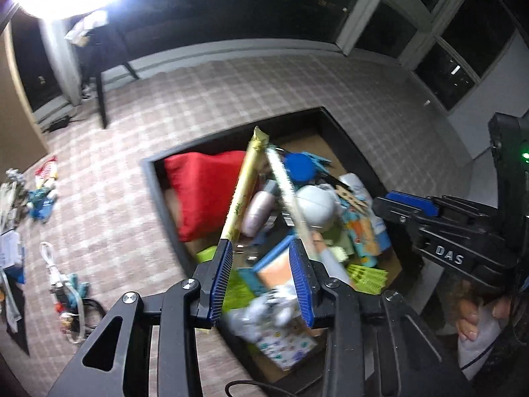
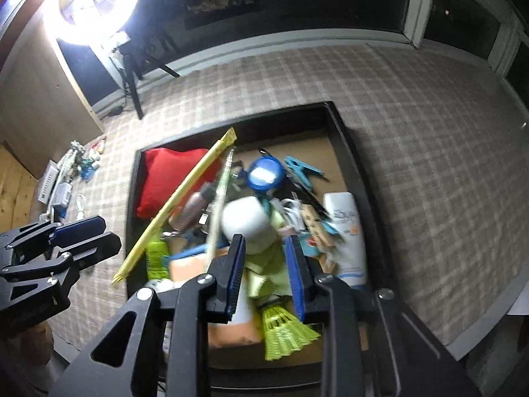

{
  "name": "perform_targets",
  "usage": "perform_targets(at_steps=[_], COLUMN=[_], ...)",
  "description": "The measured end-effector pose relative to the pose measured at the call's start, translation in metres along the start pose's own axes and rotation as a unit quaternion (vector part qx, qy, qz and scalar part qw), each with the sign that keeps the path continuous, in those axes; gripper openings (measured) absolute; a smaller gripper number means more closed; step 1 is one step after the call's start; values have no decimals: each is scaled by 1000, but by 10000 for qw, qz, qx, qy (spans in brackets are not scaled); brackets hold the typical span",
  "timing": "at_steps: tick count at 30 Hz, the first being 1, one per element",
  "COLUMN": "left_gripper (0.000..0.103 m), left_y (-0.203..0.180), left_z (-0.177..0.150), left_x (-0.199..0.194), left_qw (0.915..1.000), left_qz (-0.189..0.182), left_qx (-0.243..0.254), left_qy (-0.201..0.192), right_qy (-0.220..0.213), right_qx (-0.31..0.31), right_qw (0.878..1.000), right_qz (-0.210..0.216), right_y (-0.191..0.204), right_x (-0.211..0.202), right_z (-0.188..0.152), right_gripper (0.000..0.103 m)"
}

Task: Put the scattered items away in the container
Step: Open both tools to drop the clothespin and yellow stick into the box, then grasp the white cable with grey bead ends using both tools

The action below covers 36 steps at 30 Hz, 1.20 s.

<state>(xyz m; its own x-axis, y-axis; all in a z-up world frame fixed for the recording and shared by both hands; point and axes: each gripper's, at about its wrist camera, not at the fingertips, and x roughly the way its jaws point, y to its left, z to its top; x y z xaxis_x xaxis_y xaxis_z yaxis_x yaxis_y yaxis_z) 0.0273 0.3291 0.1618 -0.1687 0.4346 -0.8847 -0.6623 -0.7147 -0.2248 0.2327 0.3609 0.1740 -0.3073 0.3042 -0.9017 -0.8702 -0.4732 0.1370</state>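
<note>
The container (image 1: 155, 178) is a black-walled box with a brown floor, crowded with a red pouch (image 1: 205, 192), a blue lid (image 2: 266, 173), a white round object (image 2: 246, 221), a sunscreen bottle (image 2: 347, 231) and a neon shuttlecock (image 2: 284, 329). My left gripper (image 1: 261, 244) hangs over it, open, pads apart with nothing pressed between them. A long gold stick packet (image 1: 244, 185) leans by its left fingertip, and a blurred pale stick (image 1: 286, 192) lies by the right one. My right gripper (image 2: 264, 238) is also open above the box. The same gold packet (image 2: 178, 201) slants over the box's left wall.
Scattered items stay on the checked carpet at left: a blue item (image 1: 41, 200), white cables (image 1: 54, 269), small packets (image 2: 82, 162). A ring light (image 2: 96, 3) on a stand and dark chair legs (image 1: 101, 99) stand near the window wall. A person's hand (image 1: 469, 324) grips the right tool.
</note>
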Motion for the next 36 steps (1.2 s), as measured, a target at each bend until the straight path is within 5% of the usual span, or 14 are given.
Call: perform_targets(at_steps=[9,19,29,36], left_gripper=[34,34,32,29], left_y=[101,250,397,448], left_z=[-13,-31,-32,-15], left_x=[-40,-76,-70,-42], left_qw=[9978,9866,9698,9678], left_qz=[511,1226,1505,1459], left_qx=[-373,-1034,-1912,-2051], left_qy=[-215,-303,-164,56], right_qy=[-66,-36,297,708], right_qx=[-312,-842,-1292,-1424], right_qw=[9992,9940,9850,9790], right_qz=[259,699,1109,1279], right_y=[82,220,358,427], right_x=[5,31,93,155], right_z=[11,54,111,141], right_gripper=[25,25,25,25])
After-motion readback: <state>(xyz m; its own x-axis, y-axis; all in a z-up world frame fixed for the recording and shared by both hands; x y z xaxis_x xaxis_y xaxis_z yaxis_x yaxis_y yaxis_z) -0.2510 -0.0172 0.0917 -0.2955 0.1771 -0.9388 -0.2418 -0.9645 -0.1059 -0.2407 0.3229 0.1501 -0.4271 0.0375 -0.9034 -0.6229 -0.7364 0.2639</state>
